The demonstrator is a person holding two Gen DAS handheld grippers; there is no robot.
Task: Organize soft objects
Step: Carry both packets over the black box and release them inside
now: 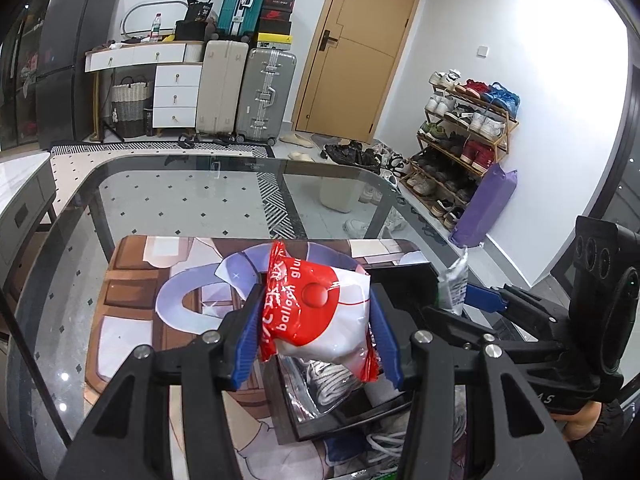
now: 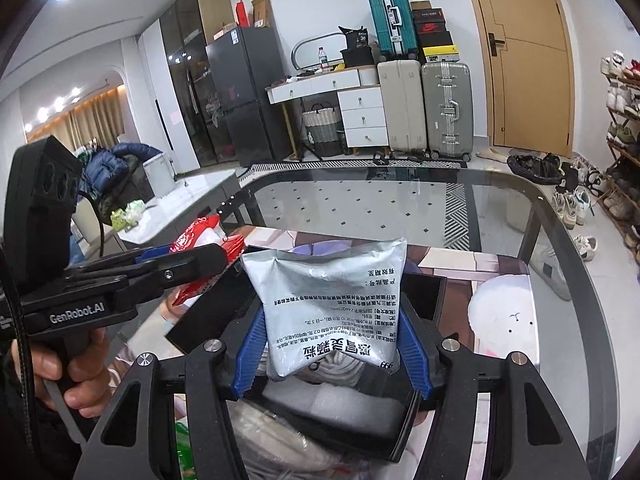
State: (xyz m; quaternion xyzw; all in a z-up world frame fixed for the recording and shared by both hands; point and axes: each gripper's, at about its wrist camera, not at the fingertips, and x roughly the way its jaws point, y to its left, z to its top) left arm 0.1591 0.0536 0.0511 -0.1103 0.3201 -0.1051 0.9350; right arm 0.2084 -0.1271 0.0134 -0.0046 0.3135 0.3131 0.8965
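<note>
Suitcases and a shoe rack fill the frame's top behind the glass table. Lower centre, the left gripper clamps a red-and-white pouch, the right gripper a silver sachet, both above a black box.

We are inside a lived-in home, in a room by a wooden door: hard-shell suitcases stand stacked against the white wall with shoeboxes piled on top, a bamboo shoe rack overflows with sneakers, slippers lie on the tiled floor, a dark refrigerator rises beside a white chest of drawers, and a glass-topped table fills our foreground
</note>
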